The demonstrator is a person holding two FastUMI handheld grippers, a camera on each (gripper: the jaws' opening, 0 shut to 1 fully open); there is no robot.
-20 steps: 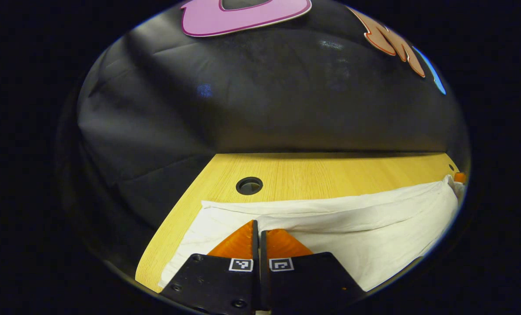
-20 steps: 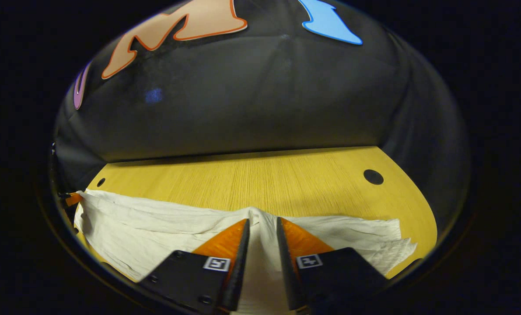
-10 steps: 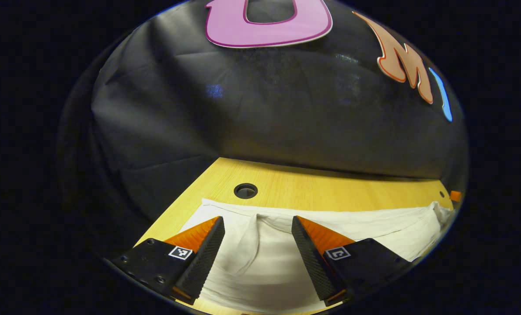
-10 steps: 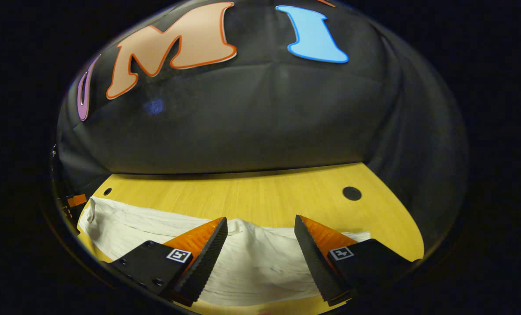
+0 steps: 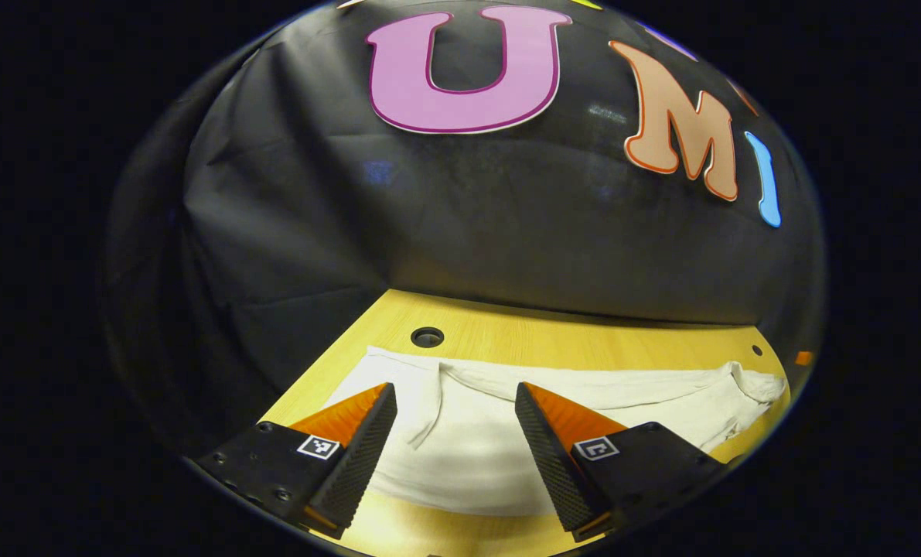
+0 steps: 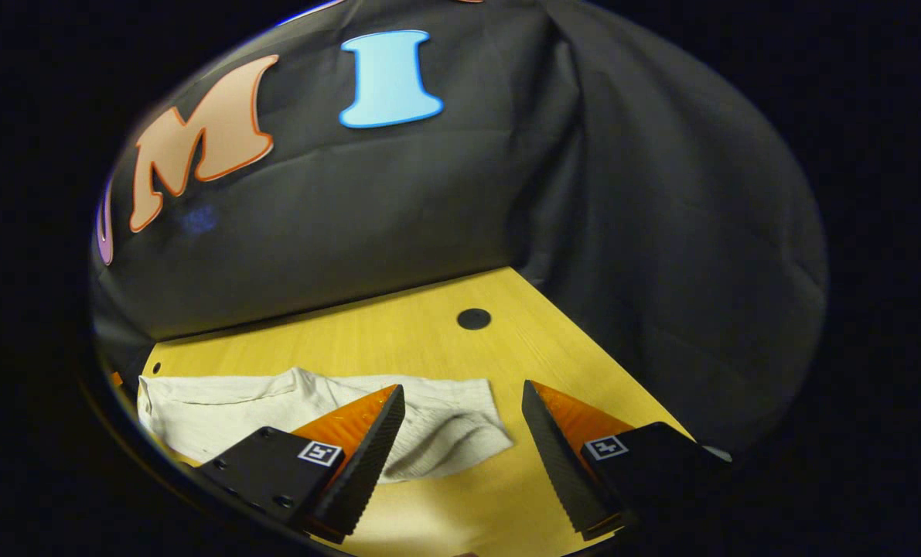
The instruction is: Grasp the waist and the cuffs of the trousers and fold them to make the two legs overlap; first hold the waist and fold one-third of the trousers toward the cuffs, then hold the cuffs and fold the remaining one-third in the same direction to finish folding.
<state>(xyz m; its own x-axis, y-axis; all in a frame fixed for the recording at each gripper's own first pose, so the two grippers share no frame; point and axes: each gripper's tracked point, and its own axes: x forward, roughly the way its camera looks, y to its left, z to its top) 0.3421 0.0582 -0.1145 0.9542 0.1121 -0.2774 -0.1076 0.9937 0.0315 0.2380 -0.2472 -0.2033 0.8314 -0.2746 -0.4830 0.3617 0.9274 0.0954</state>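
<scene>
The white trousers [image 5: 607, 391] lie as one long band across the yellow wooden table [image 5: 584, 344]. My left gripper [image 5: 454, 387] hovers open above their left end, where a loose fabric strand hangs down; nothing is between its fingers. In the right gripper view the trousers [image 6: 220, 410] stretch off to the left, and their crumpled near end [image 6: 460, 433] lies just left of the gap of my right gripper [image 6: 462, 385]. That gripper is open too, held above the cloth end and bare table.
A round cable hole [image 5: 427, 337] sits behind the trousers' left end, and another hole [image 6: 473, 318] behind their right end. Black cloth walls close the table's back and sides. Bare tabletop [image 6: 506, 495] lies in front of the trousers.
Both grippers, shut on the trousers a second ago, have opened and let the cloth drop flat. Both have drawn back and risen. The right gripper view has also swung right.
</scene>
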